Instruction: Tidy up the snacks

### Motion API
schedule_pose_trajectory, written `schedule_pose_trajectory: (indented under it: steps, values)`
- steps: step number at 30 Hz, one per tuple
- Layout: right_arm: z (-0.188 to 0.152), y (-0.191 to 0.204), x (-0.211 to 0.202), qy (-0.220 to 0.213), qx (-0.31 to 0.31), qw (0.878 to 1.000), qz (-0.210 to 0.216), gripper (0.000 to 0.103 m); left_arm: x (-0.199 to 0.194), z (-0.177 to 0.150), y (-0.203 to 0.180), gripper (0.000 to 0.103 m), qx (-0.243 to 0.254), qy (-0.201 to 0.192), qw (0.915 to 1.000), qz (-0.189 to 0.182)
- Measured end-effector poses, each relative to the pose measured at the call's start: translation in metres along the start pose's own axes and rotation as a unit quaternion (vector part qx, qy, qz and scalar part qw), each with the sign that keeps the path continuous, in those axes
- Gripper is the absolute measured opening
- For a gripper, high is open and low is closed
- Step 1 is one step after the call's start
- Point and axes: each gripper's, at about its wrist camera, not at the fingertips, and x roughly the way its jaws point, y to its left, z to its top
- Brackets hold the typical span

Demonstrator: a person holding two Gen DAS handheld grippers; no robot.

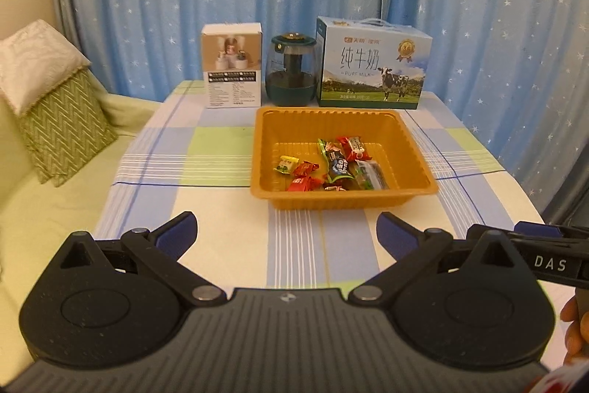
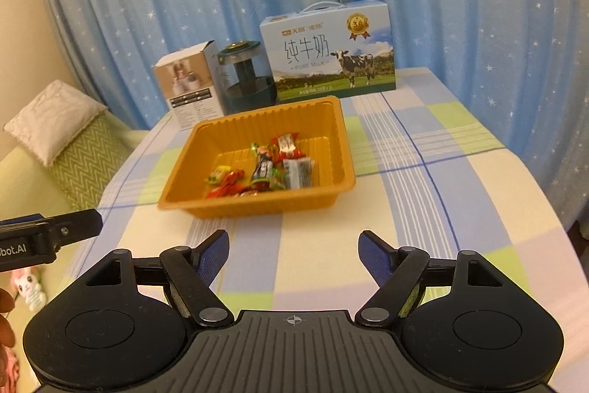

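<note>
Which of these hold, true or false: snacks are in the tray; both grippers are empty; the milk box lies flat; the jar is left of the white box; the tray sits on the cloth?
1. The snacks are in the orange tray. True.
2. Left gripper and right gripper are empty. True, both open.
3. The milk box lies flat. False, it stands upright.
4. The jar is left of the white box. False, it stands between the two boxes.
5. The tray sits on the checked tablecloth. True.

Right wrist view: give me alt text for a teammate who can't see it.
An orange tray holding wrapped snacks sits on a checked tablecloth, ahead of the open, empty right gripper. Behind the tray stand a white box, a dark jar and a milk carton.
</note>
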Motion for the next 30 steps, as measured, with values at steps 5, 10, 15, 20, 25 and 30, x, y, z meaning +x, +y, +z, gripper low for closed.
schedule_pose_trajectory:
  steps: [5, 10, 15, 20, 25, 30]
  values:
    - [-0.015, 0.010, -0.049, -0.001, -0.017, 1.000, -0.013, 0.078, -0.050, -0.017, -0.004, 0.103, -0.008, -0.008, 0.9999, 0.002]
    - [-0.029, 0.014, -0.090, -0.006, -0.012, 1.000, -0.013, 0.078, -0.087, -0.034, -0.009, 0.103, -0.012, -0.003, 0.9999, 0.002]
    - [-0.046, 0.026, -0.121, -0.005, -0.032, 0.999, -0.006, 0.079, -0.118, -0.051, -0.017, 0.103, -0.008, 0.000, 0.9999, 0.008]
    - [-0.060, 0.030, -0.146, -0.007, -0.042, 0.999, 0.004, 0.079, -0.143, -0.063, -0.020, 0.103, -0.019, -0.003, 0.9997, 0.011]
    - [-0.066, 0.031, -0.170, -0.018, -0.038, 0.999, 0.004, 0.079, -0.162, -0.071, -0.022, 0.103, -0.028, -0.006, 0.9995, 0.009]
    - [-0.072, 0.032, -0.189, -0.020, -0.044, 0.999, 0.005, 0.079, -0.176, -0.078, -0.026, 0.103, -0.032, -0.007, 0.9994, -0.001]
